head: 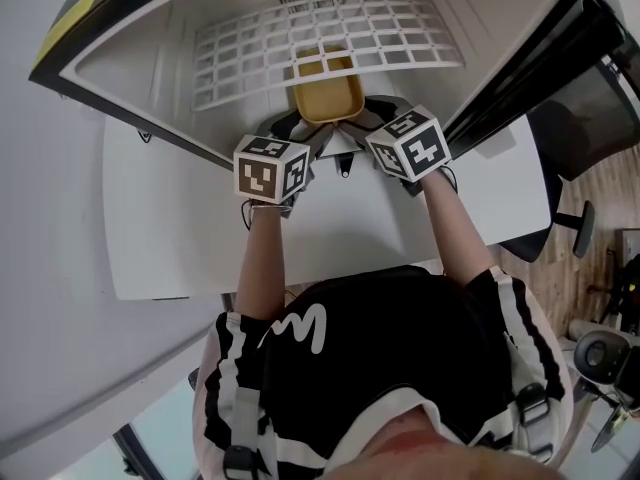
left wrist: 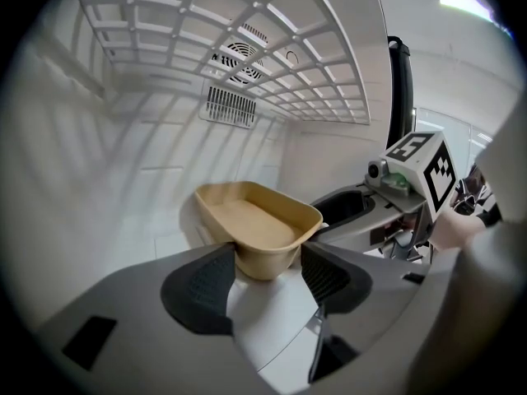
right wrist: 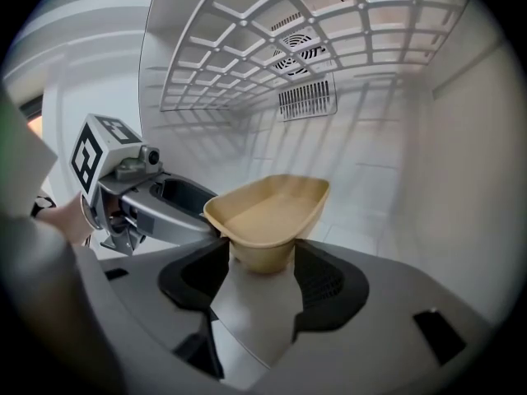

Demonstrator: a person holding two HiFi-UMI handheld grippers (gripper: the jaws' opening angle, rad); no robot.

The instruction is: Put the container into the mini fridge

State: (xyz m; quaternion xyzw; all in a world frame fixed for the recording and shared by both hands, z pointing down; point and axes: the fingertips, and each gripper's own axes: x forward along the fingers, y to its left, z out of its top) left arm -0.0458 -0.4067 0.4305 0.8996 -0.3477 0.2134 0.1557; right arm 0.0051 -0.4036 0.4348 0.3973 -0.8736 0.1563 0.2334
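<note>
Tan container (head: 326,96) is inside the open mini fridge (head: 150,78), under the white grid shelf (head: 300,43), about centre left-to-right and close to the fridge's near edge. It is empty, upright and tilted a bit. Can't tell if its base touches the fridge floor.

Left claw (left wrist: 265,271): grasping the container. The near-left end of the tub sits between the two black ribbed pads (left wrist: 206,282), and both pads are against its walls just under the rim. Jaws stand wide.

Right claw (right wrist: 262,274): also grasping the container, at the near-right end. The tub's narrow lower part is pinched between its pads (right wrist: 325,282), with the rim overhanging them.

In the head view the two claws come in side by side from the near edge and angle in toward the tub. Their marker cubes, left (head: 270,168) and right (head: 410,145), are just outside the fridge opening, above the white table (head: 180,248) that carries the fridge. Each gripper view shows the other gripper beside it, close by.

Back wall of the fridge: round fan (left wrist: 244,60) at the top, slotted vent grille (left wrist: 230,105) just below it, both well behind the container. Fridge interior is white.

The person wears a black top with white stripes (head: 400,338), both forearms stretched out toward the fridge. Dark chair (head: 585,118) is at far right, off the table.
</note>
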